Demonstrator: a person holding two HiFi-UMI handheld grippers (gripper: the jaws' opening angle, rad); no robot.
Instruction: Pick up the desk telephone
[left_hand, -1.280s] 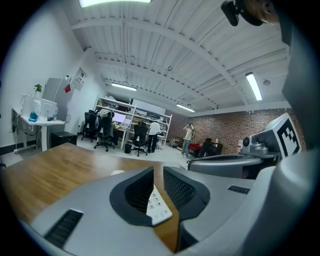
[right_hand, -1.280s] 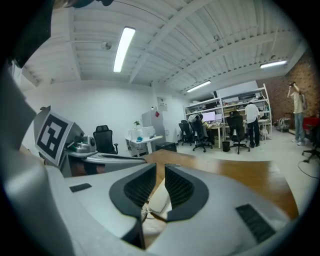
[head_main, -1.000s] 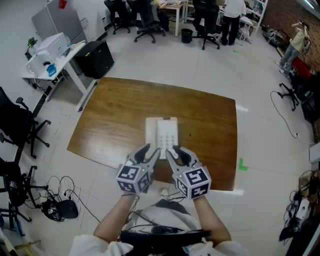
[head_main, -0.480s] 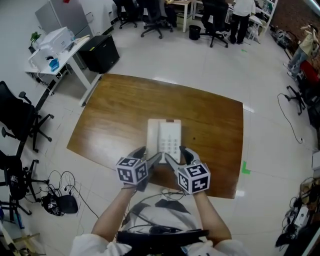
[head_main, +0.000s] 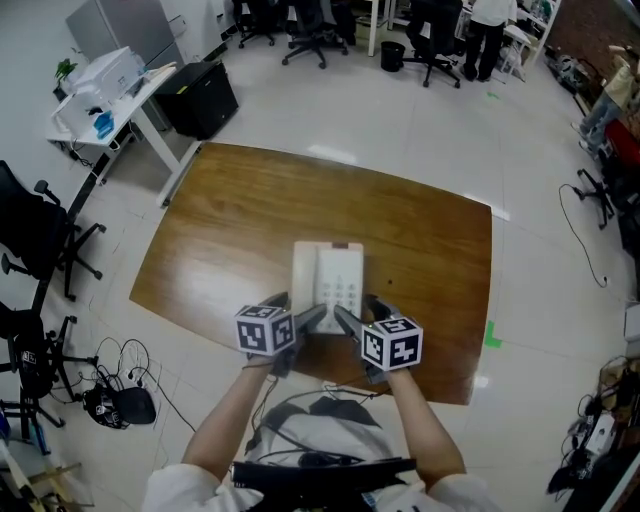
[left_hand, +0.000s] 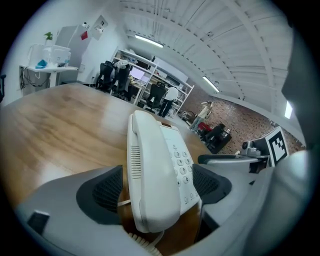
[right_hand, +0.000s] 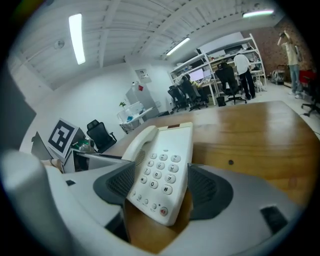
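A white desk telephone (head_main: 326, 280) lies flat on the brown wooden table (head_main: 230, 230), handset on its left side, keypad on the right. My left gripper (head_main: 305, 320) and right gripper (head_main: 352, 322) sit side by side at the phone's near end. In the left gripper view the handset side of the phone (left_hand: 156, 165) lies between the black pads (left_hand: 102, 189), and its coiled cord shows below. In the right gripper view the keypad side of the phone (right_hand: 162, 170) lies between the pads (right_hand: 207, 187). Both sets of jaws are opening, with slim gaps beside the phone.
The table's near edge (head_main: 300, 365) runs just under the grippers. Left of the table stand a white desk with a printer (head_main: 100, 85) and a black box (head_main: 205, 100). Cables (head_main: 115, 395) lie on the floor at left. Office chairs and people are far behind.
Both grippers have dropped toward the table and closed in on the phone's near end. Their jaws have spread from nearly shut to wide around the phone.
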